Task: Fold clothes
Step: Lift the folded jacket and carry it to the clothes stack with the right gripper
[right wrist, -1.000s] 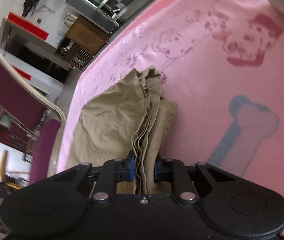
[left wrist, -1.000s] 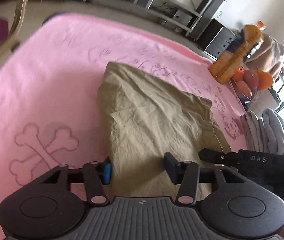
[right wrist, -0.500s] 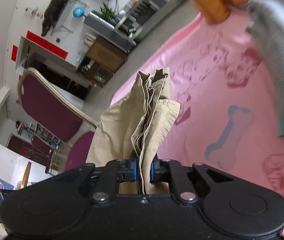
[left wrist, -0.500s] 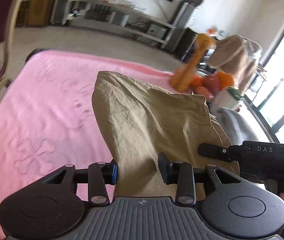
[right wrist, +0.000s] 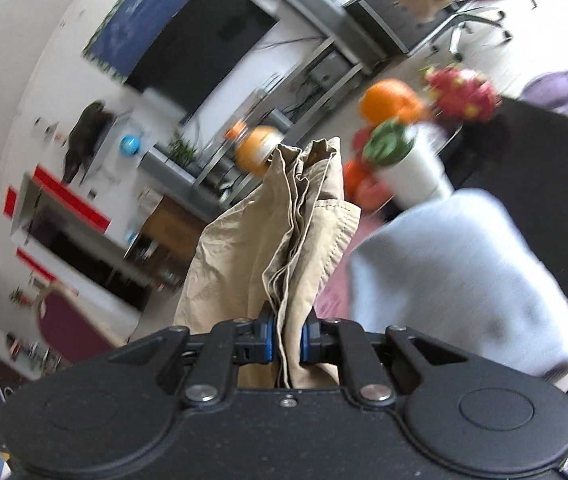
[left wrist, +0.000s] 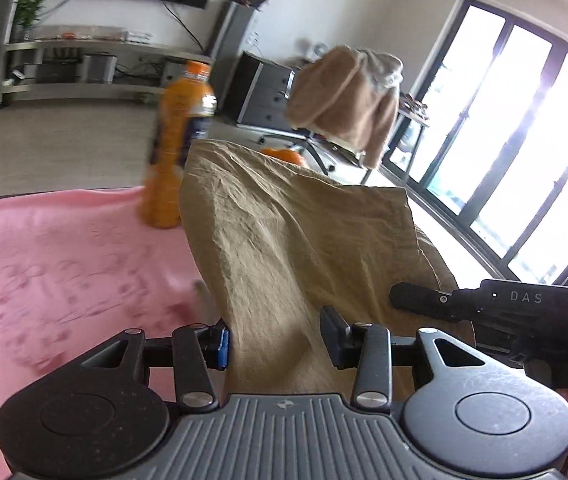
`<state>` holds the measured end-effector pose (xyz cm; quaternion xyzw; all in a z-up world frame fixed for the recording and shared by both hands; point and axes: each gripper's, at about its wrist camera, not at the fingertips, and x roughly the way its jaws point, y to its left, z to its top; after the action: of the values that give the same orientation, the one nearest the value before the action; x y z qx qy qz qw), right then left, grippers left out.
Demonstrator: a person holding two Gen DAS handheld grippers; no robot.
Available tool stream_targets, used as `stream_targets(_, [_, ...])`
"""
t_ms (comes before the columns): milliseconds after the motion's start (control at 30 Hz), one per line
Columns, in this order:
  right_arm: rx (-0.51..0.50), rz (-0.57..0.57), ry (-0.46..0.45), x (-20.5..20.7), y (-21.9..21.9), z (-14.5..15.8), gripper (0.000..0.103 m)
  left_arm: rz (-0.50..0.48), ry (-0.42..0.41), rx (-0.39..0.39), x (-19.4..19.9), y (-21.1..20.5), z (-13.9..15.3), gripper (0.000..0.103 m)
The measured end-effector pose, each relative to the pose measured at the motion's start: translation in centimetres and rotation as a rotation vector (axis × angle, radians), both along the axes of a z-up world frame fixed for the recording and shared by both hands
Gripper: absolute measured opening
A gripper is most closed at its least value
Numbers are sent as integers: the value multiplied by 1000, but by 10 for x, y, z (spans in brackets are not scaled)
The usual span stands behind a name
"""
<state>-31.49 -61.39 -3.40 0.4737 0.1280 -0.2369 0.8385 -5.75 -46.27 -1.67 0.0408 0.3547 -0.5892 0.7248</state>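
With the right tongs pinching the crumpled khaki cotton garment's stacked layers and the left tongs wide beneath, lowering it level should keep the folds aligned.

Bunched khaki garment, lifted, hanging

- A pink blanket with faint printed figures covers the table.
- An orange drink bottle stands upright at its far edge.
- A grey folded garment sits blurred nearby.
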Motion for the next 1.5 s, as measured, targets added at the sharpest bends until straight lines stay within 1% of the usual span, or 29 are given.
stream_targets(100, [23,-30,13,-2,-33,-3,13,-2,26,42,1,-39,-8,42])
stream_targets(167, [50,-38,28,2,-53,-17,14,16,58,87,5,-62,-22,44])
stream_targets(233, [82,-62,65,8,-73,-38,14,43,115,162,15,-88,-48,44])
stream_targets(300, [133,-103,118,12,-92,-67,14,86,169,248,23,-107,-79,44])
stream_targets(333, [150,-124,148,9,-101,-80,14,103,180,266,25,-111,-89,49])
stream_targets(367, [156,-142,172,9,-106,-92,16,113,177,260,26,-111,-95,60])
stream_targets(400, [163,-138,149,8,-109,-103,16,124,173,253,27,-111,-101,61])
stream_targets(433, [169,-140,120,5,-111,-107,16,126,172,244,27,-110,-104,61])
stream_targets(467, [149,-126,125,6,-110,-105,17,119,168,235,27,-108,-102,59])
stream_targets(500, [128,-111,130,6,-109,-104,18,110,151,224,26,-105,-97,52])
stream_targets(533, [106,-98,135,5,-107,-101,21,98,126,208,25,-101,-90,51])
stream_targets(600, [33,-104,146,-3,-98,-84,30,75,75,177,22,-92,-76,53])
stream_targets(667, [-39,-110,158,-11,-88,-66,49,53,26,130,20,-81,-61,56])
stream_targets(733, [-112,-116,169,-20,-79,-49,52,32,-15,84,18,-69,-48,57])
stream_targets(800, [-181,-130,172,-27,-71,-33,53,4,-54,65,11,-63,-41,56])
stream_targets(867, [-235,-141,153,-28,-67,-24,50,-22,-108,70,-1,-64,-42,53])
stream_targets(900, [-257,-140,140,-25,-66,-22,34,-30,-140,80,-7,-66,-44,51])
stream_targets(933, [-277,-128,138,-18,-65,-22,15,-33,-168,96,-13,-71,-49,49])
stream_targets(967, [-294,-117,147,-8,-65,-25,11,-30,-186,110,-19,-76,-54,46])
stream_targets(1100, [-301,-111,206,42,-69,-42,11,-6,-222,137,-33,-93,-73,46])
stream_targets(1167, [-386,-123,271,67,-66,-48,11,-13,-218,149,-37,-102,-81,46])
stream_targets(1233, [-487,-147,354,88,-64,-54,13,-10,-249,146,-42,-107,-85,47])
stream_targets(1267, [-506,-163,400,92,-70,-63,13,-6,-266,141,-43,-109,-87,48])
stream_targets(1300, [-525,-180,447,97,-76,-73,13,1,-278,133,-43,-110,-88,53])
stream_targets(1333, [-536,-195,488,100,-82,-83,13,14,-285,124,-41,-111,-90,54])
stream_targets(1400, [-442,-210,478,91,-102,-111,12,37,-277,126,-36,-115,-98,53])
stream_targets(1433, [-421,-224,460,86,-107,-121,12,34,-262,129,-34,-118,-104,54])
stream_targets(1500, [-394,-233,449,80,-114,-130,12,43,-246,127,-33,-122,-113,55])
